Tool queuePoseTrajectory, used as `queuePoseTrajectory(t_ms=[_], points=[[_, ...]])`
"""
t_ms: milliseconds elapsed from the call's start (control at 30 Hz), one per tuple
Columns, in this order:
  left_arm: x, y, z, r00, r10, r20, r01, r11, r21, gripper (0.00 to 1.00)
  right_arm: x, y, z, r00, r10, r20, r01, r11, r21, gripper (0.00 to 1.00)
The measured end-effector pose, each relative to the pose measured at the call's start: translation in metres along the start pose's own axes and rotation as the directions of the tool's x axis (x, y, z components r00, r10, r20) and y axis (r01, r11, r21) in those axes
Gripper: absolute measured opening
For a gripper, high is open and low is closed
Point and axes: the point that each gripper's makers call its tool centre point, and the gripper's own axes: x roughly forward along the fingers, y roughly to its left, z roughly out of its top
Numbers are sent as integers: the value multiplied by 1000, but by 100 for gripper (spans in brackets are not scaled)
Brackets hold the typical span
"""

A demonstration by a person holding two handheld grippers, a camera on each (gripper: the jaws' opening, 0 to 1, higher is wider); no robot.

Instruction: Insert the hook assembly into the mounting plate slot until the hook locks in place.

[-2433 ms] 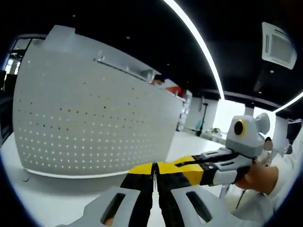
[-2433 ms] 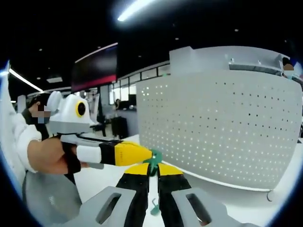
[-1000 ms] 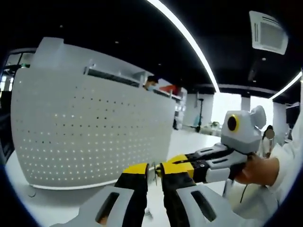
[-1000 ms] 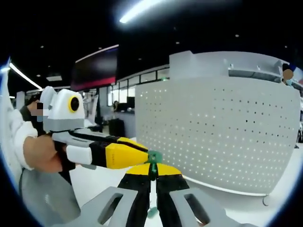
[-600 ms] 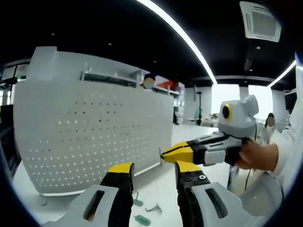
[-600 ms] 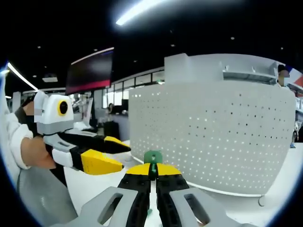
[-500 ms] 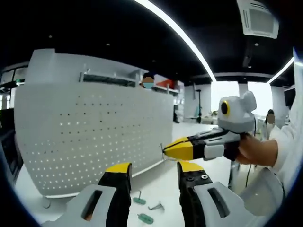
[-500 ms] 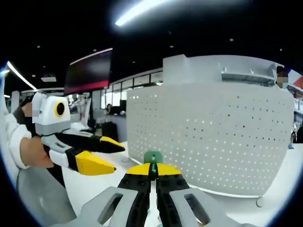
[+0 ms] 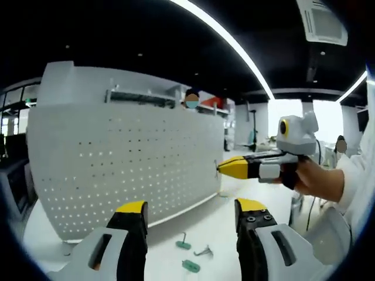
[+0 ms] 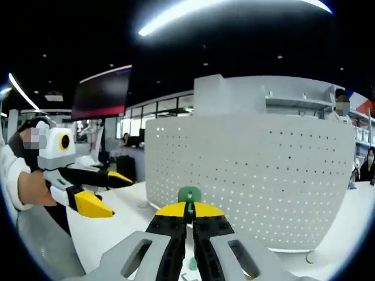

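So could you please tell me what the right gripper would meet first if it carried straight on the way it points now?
Most likely the white perforated panel: the right gripper, shut on the green hook piece, faces its lower part. Depth is unclear.

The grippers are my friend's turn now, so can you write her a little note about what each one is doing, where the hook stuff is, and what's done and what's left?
Left gripper: open, holding nothing.
Right gripper: shut on the green hook piece, held up in front of the white pegboard, not touching it.
On the table near the pegboard's foot lie spare green hook parts.
Done: the hook piece is picked up and sits in the right gripper alone.
Left: bring it to the pegboard, push it into a slot until it locks, then let go.
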Motion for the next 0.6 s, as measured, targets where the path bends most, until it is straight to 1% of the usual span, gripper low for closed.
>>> queuePoseTrajectory(t_ms=[67, 167, 233, 333, 467, 533, 600], points=[[-2, 1, 1, 1000, 4, -1, -4, 1000, 9, 65, 0, -3, 2, 1000, -9, 5, 9, 1000, 3, 0], [-5, 2, 3, 1000, -11, 0, 11, 1000, 16, 68, 0, -5, 4, 1000, -19, 9, 19, 1000, -2, 0], [-7, -1, 0, 999, -49, -20, 50, 999, 5, 69, 1, -6, 5, 1000, -20, 14, 20, 1000, -3, 0], [-11, -4, -4, 996, -87, -29, 87, 996, 7, 73, 1, -10, 12, 999, -35, 28, 35, 999, -12, 0], [-16, -6, -7, 994, -108, -27, 108, 994, 0, 78, 3, -22, 23, 996, -72, 50, 74, 997, -27, 0], [-17, -9, -8, 993, -114, -31, 114, 993, 8, 78, 5, -27, 28, 994, -85, 64, 86, 996, -14, 0], [-17, -13, -8, 992, -121, -29, 122, 992, 16, 79, 6, -31, 31, 992, -101, 69, 103, 994, -21, 0]])
